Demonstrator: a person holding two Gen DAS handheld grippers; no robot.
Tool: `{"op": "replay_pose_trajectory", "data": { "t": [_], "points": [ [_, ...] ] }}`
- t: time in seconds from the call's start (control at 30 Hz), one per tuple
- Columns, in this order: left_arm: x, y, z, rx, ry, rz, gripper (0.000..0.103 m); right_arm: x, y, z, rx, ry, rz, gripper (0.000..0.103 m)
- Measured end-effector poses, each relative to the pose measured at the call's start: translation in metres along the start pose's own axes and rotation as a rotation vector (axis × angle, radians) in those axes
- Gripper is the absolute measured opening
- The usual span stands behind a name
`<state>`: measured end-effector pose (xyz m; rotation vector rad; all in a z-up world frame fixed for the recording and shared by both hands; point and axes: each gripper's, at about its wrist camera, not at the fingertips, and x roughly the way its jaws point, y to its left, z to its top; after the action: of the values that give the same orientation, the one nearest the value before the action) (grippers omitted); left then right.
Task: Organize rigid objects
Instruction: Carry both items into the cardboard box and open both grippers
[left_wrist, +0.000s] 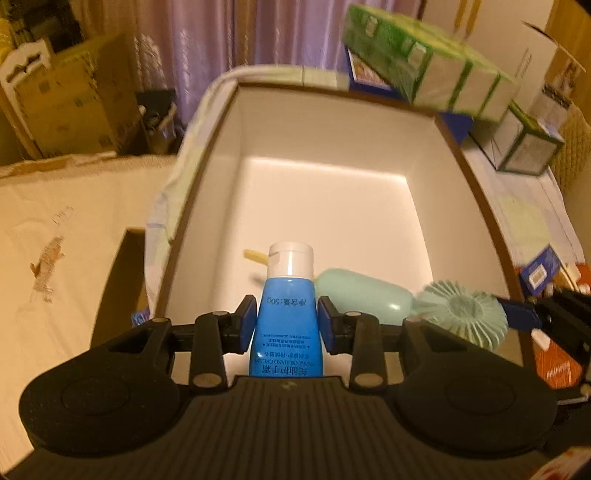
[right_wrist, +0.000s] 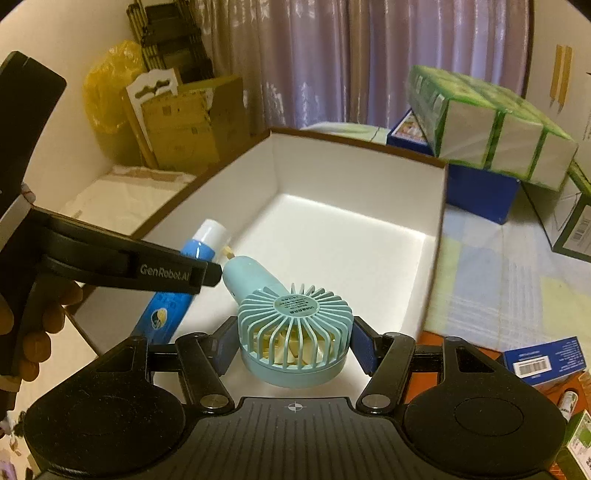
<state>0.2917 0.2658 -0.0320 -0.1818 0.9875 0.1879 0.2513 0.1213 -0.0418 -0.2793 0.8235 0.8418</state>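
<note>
My left gripper (left_wrist: 286, 319) is shut on a blue hand cream tube (left_wrist: 287, 314) with a white cap, held cap-forward over the near end of a large white-lined box (left_wrist: 332, 122). My right gripper (right_wrist: 291, 341) is shut on the round head of a mint green handheld fan (right_wrist: 293, 332), whose handle points into the same box (right_wrist: 441, 206). In the right wrist view the tube (right_wrist: 201, 247) and the left gripper's finger (right_wrist: 170, 273) sit just left of the fan. In the left wrist view the fan (left_wrist: 458, 314) hangs at the right. A small yellowish piece (left_wrist: 255, 255) lies on the box floor.
Green-wrapped tissue packs (right_wrist: 491, 122) and a blue box (right_wrist: 476, 195) stand behind the box's right corner. Small boxes (right_wrist: 543, 360) lie at the right on a checked cloth (right_wrist: 498, 266). Cardboard boxes (right_wrist: 184, 118) and a yellow bag stand far left. A hand (right_wrist: 33, 328) holds the left gripper.
</note>
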Motion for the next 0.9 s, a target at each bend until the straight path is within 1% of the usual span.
{"op": "replay_pose_trajectory", "data": {
  "t": [0.03, 0.07, 0.1, 0.13, 0.17, 0.27, 0.47, 0.9],
  "points": [
    [0.001, 0.001, -0.002, 0.003, 0.005, -0.003, 0.032, 0.003, 0.0, -0.001, -0.002, 0.005, 0.003, 0.06],
    [0.003, 0.001, -0.003, 0.01, 0.016, -0.01, 0.035, 0.005, 0.001, -0.001, -0.004, 0.012, 0.009, 0.06],
    [0.003, 0.001, -0.004, 0.012, 0.022, -0.015, 0.036, 0.008, 0.002, -0.002, -0.012, 0.023, 0.012, 0.06],
    [0.002, 0.003, -0.006, 0.012, 0.023, -0.016, 0.037, 0.009, 0.004, -0.003, -0.021, 0.031, 0.008, 0.062],
    [0.002, 0.004, -0.008, 0.017, 0.025, -0.019, 0.037, 0.01, 0.005, -0.004, -0.026, 0.035, -0.002, 0.064],
    [-0.002, 0.006, -0.013, 0.028, 0.031, -0.028, 0.037, 0.009, 0.004, -0.005, -0.019, 0.046, 0.007, 0.065],
    [-0.007, 0.004, -0.019, 0.046, 0.036, -0.042, 0.038, 0.005, 0.002, -0.007, 0.001, 0.062, -0.001, 0.065],
    [-0.027, -0.001, -0.024, 0.052, 0.003, -0.069, 0.038, -0.015, 0.001, -0.01, 0.033, 0.032, -0.025, 0.065]
  ]
}}
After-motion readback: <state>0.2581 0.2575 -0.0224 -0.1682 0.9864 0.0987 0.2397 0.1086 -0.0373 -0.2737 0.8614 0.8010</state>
